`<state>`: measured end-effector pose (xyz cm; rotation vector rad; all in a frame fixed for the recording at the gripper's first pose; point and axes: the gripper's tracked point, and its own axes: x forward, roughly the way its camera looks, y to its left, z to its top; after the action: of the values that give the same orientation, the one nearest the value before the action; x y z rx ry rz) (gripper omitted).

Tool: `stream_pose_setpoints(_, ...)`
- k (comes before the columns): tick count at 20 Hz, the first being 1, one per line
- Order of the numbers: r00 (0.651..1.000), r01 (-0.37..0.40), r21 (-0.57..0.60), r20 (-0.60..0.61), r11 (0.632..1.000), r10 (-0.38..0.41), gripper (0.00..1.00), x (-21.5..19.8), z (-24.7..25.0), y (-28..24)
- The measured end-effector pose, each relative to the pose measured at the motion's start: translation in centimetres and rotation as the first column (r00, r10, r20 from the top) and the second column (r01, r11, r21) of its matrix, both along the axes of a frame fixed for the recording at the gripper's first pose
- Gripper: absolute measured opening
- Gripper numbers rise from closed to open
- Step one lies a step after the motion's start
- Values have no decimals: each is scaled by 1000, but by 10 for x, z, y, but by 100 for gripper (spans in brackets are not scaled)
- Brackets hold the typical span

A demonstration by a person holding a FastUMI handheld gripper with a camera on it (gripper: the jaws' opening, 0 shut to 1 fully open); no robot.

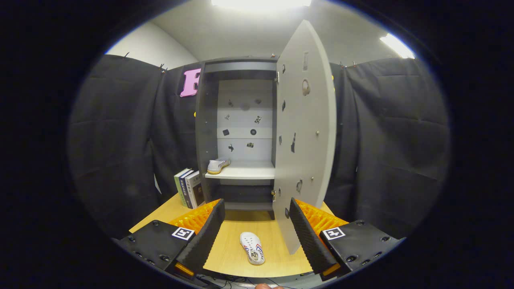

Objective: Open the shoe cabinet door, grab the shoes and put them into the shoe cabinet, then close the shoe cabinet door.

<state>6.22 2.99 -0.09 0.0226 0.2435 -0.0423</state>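
Observation:
The grey shoe cabinet (209, 120) stands at the back of the wooden table, its door (307, 136) swung wide open to the right. One white shoe (218, 165) rests on the left end of the cabinet's shelf (249, 172). A second white shoe (252, 248) lies sole-up on the table between my fingers, near the front edge. My gripper (256, 230) is open, held above the table, with nothing between its fingers. The open door's lower edge sits just inside the right finger (307, 237).
Several books (188, 188) stand upright on the table against the cabinet's left side. Black cloth walls close the booth on both sides and behind. The wooden table (229, 257) ends just below the lying shoe. A fingertip shows at the very front.

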Motion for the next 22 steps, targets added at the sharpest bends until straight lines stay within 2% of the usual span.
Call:
stream_pose_setpoints(4,984,-112,-5,-136,994,111,100,31,-60,33)
stream_pose_setpoints(7,962,-169,-14,-221,986,162,100,46,-106,42)
stream_pose_setpoints(13,890,-229,3,-404,973,211,99,83,-214,57)
stream_pose_setpoints(16,843,-234,1,-498,972,203,99,96,-265,50)
stream_pose_setpoints(22,756,-247,31,-619,968,213,99,104,-335,46)
